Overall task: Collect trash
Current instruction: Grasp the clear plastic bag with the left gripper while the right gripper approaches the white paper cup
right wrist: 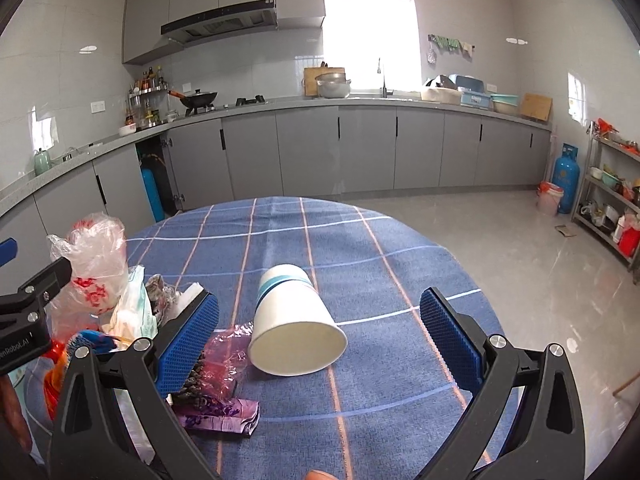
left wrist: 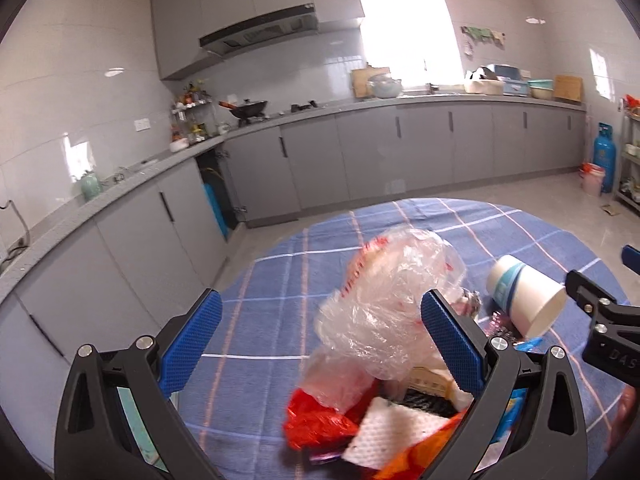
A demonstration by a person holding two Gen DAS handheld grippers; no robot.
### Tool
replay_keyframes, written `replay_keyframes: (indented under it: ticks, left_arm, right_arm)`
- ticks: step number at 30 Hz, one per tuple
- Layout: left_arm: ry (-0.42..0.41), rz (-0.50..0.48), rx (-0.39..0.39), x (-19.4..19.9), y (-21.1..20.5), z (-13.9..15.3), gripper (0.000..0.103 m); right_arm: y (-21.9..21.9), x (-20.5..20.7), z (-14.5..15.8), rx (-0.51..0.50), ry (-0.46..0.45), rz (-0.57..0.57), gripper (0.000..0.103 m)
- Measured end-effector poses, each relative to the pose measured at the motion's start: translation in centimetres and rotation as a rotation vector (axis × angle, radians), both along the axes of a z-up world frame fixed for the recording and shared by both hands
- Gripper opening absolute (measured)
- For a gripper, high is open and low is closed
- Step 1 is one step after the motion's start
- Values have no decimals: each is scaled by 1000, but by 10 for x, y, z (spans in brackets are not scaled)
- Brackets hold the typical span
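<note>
A round table with a blue plaid cloth (left wrist: 280, 264) (right wrist: 400, 264) holds a heap of trash. My left gripper (left wrist: 320, 336) is open above the heap: a crumpled clear plastic bag (left wrist: 380, 300) lies between its fingers, with a red wrapper (left wrist: 316, 424) and a white paper towel (left wrist: 392, 428) below. My right gripper (right wrist: 320, 336) is open and empty around a white paper cup (right wrist: 294, 324) that lies on its side, mouth toward me. The cup also shows in the left wrist view (left wrist: 524, 296). A purple wrapper (right wrist: 218, 396) lies by the right gripper's left finger. The plastic bag (right wrist: 94, 264) stands at the left.
Grey kitchen cabinets and a counter (right wrist: 360, 140) run along the far wall, with a wok on the stove (right wrist: 198, 100). A blue gas cylinder (right wrist: 565, 176) and a small bin (right wrist: 549, 198) stand at the far right, by a metal shelf (right wrist: 612, 192).
</note>
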State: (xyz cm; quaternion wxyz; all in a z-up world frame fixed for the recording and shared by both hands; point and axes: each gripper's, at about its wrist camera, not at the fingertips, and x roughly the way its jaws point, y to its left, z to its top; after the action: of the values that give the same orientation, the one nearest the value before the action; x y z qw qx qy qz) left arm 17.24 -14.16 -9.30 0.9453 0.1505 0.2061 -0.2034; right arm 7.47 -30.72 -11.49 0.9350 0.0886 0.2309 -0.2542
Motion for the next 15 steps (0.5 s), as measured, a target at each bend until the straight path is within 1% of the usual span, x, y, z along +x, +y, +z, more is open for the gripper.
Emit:
replay_keyframes:
  ticks: [2,3,4,5,6,7,8,9,10,11,15]
  left_arm:
    - [6,-17,-7,-1,-1,-3,96]
    - [19,-44,-9,-2,-2,-5,89]
    - [30,-57,-6,-2,-3,-6,72]
    - [42,-68,-5,-3,-4,-7,66]
    - [54,-85,-9,-3,-5,-8,63]
    - [71,-115,-12,-5,-6,-9,47]
    - [75,-126,-9,-6,-7,-9,40]
    - [69,-137,-7,-8,-9,-10,37]
    - [67,-151,-9,-10,-10,-10,25]
    - [59,-159,-8,-12,-11,-10,21]
    - [45,-154,-22,-16,-5,-5,15]
  right_arm:
    - [0,1,-3,2,9,1,99]
    - [-1,2,-4,3,10,1,99]
    - [-1,1,-5,3,12,0,99]
    - [-2,2,-5,4,13,-1,99]
    - [-2,1,-5,5,13,-2,99]
    - [-2,1,-5,6,14,-2,99]
    - [-2,1,-5,3,14,-2,99]
    - [-1,0,-5,0,14,-3,99]
    - [0,0,-5,-1,15,-2,99]
    - [0,0,-4,-2,14,-3,99]
    - [1,-1,-2,-6,12,-8,99]
